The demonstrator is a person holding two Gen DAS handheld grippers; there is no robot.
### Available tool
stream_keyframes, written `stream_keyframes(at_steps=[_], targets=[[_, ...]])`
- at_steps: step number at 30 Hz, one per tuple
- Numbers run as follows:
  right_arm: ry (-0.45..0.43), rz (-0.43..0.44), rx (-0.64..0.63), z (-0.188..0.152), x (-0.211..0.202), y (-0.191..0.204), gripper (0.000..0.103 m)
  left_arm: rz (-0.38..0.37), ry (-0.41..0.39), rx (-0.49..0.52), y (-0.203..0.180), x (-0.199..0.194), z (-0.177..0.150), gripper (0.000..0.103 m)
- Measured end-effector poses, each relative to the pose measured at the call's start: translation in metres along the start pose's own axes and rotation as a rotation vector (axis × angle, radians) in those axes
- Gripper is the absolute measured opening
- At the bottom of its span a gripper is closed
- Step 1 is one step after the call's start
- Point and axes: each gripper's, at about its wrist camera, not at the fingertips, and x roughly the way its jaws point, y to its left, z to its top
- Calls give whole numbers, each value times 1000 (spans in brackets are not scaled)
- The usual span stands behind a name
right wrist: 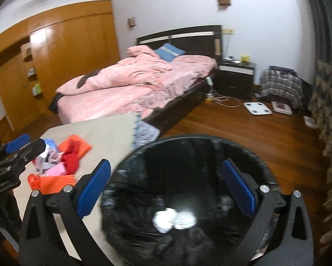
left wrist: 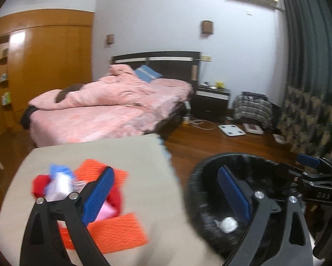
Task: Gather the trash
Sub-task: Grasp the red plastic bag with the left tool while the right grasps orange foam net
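The left gripper (left wrist: 166, 190) stands wide open with nothing between its blue pads (left wrist: 98, 194). Its left finger hangs over the pile of scraps (left wrist: 61, 184) on the table (left wrist: 130, 155); its right finger reaches over the rim of the bin (left wrist: 194, 190). The pile, just ahead of and under the left finger, is a blurred heap of red, white, pink and blue bits lying on orange sheets (left wrist: 119, 230).

The right gripper (right wrist: 166, 188) is also wide open and empty, held above the bin (right wrist: 188, 153), whose black-lined mouth fills the gap between its fingers. Below and between those fingers, on the bin's bottom, lie two white wads (right wrist: 173, 219), touching each other. In the left view one wad (left wrist: 227, 223) shows just right of the right pad.

The table (right wrist: 103, 130) sits to the right gripper's left, with the same pile (right wrist: 59, 161) and the left gripper (right wrist: 19, 148) beyond it. The bin stands just beside the table edge.
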Motion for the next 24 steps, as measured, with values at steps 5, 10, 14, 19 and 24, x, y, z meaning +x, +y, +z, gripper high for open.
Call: stream_keyframes(at_steps=[5,10,14,19,24], targets=[[8,82,-51,2,19,49,97,122,19,-42,53,-12,-15,93],[11,157,-89,-2,38,94,97,241,41,-68,98,-25,-34,92],[12,218,-148,-10,49,131,97,308,64,-87,127,-29,-49,92],[57,271,-184,-21,66,166,97,350,99,-123,159,-27,-67,91],[107,279,-217,-34,86,187,97,361,132,-142,173,-19,-82,89]])
